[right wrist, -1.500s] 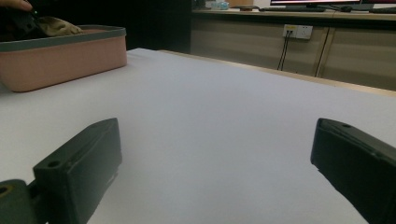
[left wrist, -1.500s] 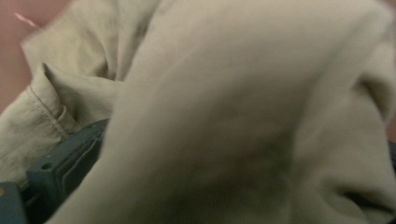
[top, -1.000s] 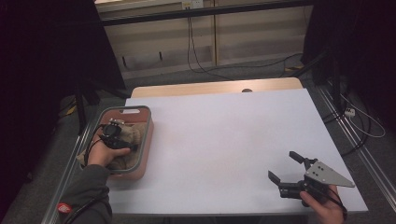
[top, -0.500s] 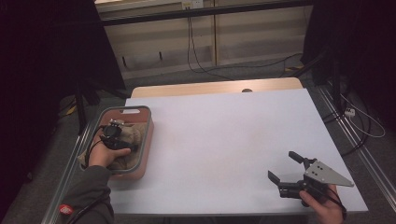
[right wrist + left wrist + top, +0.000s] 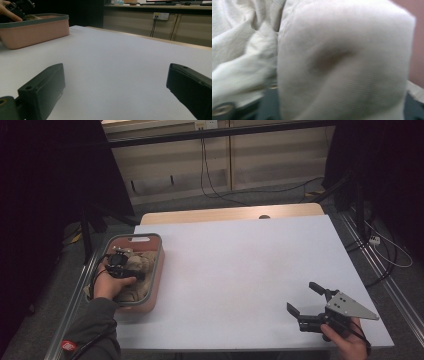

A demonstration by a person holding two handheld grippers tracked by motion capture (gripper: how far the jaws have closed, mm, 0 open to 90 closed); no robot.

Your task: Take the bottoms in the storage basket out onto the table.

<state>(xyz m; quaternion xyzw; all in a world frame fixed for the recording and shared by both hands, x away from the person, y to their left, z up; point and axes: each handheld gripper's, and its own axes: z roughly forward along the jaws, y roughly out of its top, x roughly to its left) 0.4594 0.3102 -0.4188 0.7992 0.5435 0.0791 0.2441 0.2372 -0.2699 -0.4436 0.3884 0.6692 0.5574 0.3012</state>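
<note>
A pink bin [image 5: 159, 270] with a grey rim sits at the table's left edge and holds crumpled beige cloth [image 5: 136, 266]. My left gripper [image 5: 120, 262] is pushed down into that cloth. Its jaws have just been closing. In the left gripper view a thick fold of the cloth [image 5: 342, 62] bulges up between the two dark jaw edges at the bottom corners, pinched there. My right gripper [image 5: 301, 296] rests low over the white table [image 5: 240, 270] near its front right corner. Its jaws [image 5: 115, 85] stand wide open with nothing between them, pointing toward the bin [image 5: 37, 27].
A wooden strip [image 5: 230, 214] runs along the table's far edge. Beyond it are a wall, a socket and hanging cables [image 5: 205, 165]. Metal rails run along both table sides, with cables on the floor at right [image 5: 385, 250].
</note>
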